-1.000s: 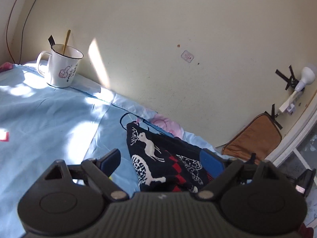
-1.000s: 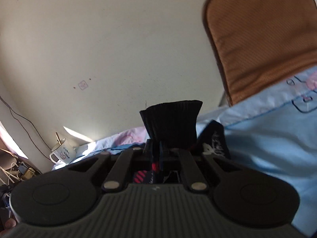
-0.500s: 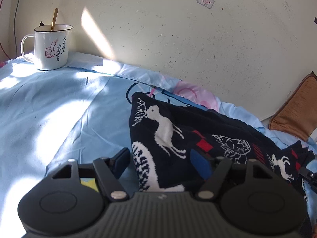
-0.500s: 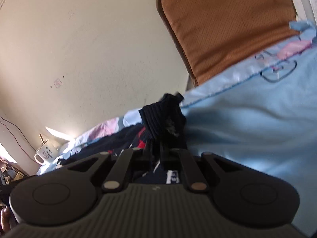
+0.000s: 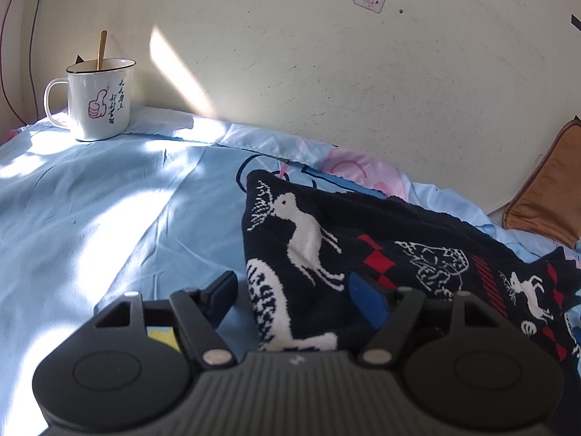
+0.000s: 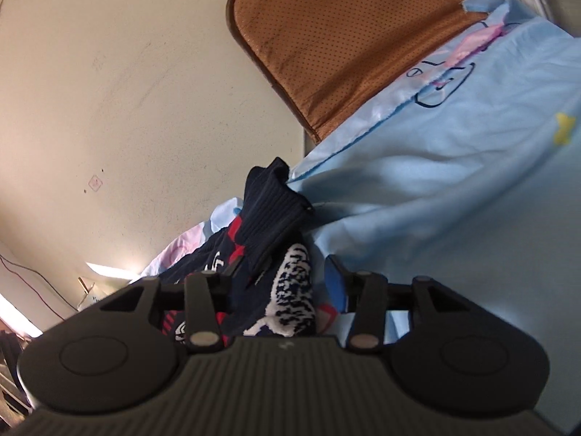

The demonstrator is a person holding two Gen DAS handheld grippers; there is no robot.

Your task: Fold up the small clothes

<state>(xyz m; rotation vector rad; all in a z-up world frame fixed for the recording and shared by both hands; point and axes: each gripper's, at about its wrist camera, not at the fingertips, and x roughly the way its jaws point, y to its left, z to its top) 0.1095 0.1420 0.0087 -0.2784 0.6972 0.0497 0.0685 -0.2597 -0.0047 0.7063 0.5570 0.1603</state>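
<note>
A dark navy knitted sweater (image 5: 381, 232) with white deer and red diamonds lies crumpled on the light blue bedsheet (image 5: 90, 200). My left gripper (image 5: 294, 294) sits low over its near left edge. Its jaws are opening, and the cloth's edge lies between them. The blue right pad (image 5: 366, 298) rests on the knit, while the left finger (image 5: 221, 290) stands clear over the sheet. In the right wrist view my right gripper (image 6: 283, 276) is opening too. The sweater's ribbed cuff (image 6: 272, 210) and a white-patterned fold lie loose between its fingers.
A white enamel mug (image 5: 100, 101) with a spoon in it stands at the sheet's far left corner against the cream wall. A brown cushion (image 6: 345, 36) leans on the wall at the right end. A red cable (image 5: 7, 36) hangs at the far left.
The right gripper was shut on the ribbed cuff held up; it has sunk to the sheet and spread its jaws, and the cuff has slumped. The left gripper moved in low over the sweater.
</note>
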